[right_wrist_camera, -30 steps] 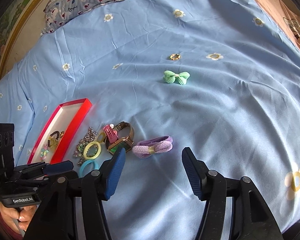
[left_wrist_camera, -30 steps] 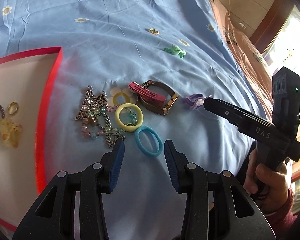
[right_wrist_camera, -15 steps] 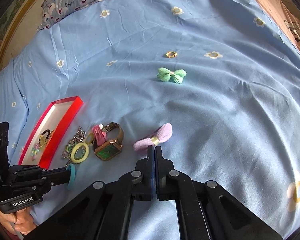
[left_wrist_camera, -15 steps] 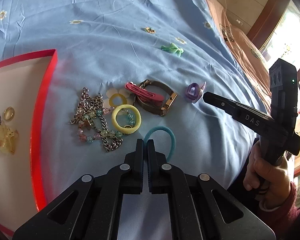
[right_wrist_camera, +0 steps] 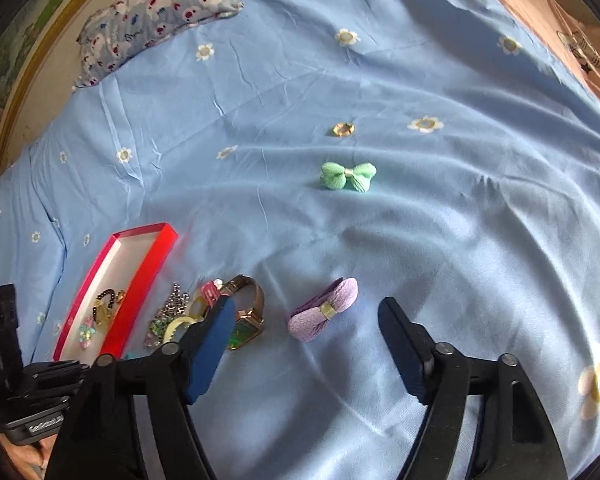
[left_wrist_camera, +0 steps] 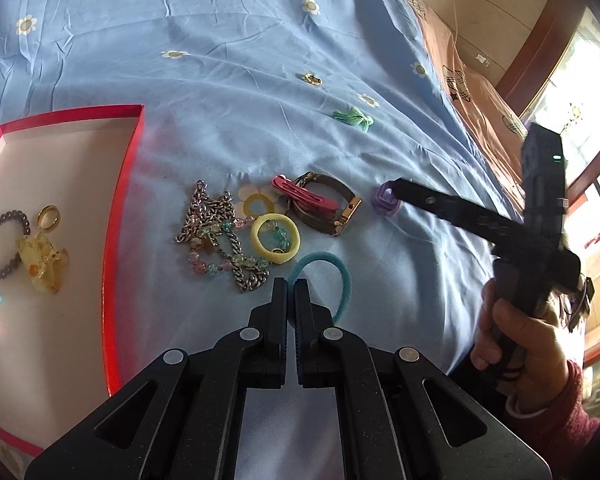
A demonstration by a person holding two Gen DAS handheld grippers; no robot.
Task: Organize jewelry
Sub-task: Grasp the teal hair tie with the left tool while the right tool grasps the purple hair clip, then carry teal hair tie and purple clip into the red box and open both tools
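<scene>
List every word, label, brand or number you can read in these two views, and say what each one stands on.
"GenRobot.AI": small label on the left gripper body.
Blurred, unreadable: lettering on a finger of the right gripper, whose jaws have just been opening with the purple bow between them.
Too small to read: script on the patterned pillow.

On the bed (right_wrist_camera: pixel 440 248), the box (left_wrist_camera: pixel 118 216) lies at the left holding a bracelet (left_wrist_camera: pixel 2 240) and ring (left_wrist_camera: pixel 49 216), a chain (left_wrist_camera: pixel 216 236), hair ties (left_wrist_camera: pixel 275 234) and watch (left_wrist_camera: pixel 326 206) cluster just right of it, and two bows (right_wrist_camera: pixel 348 176) lie farther right.
</scene>
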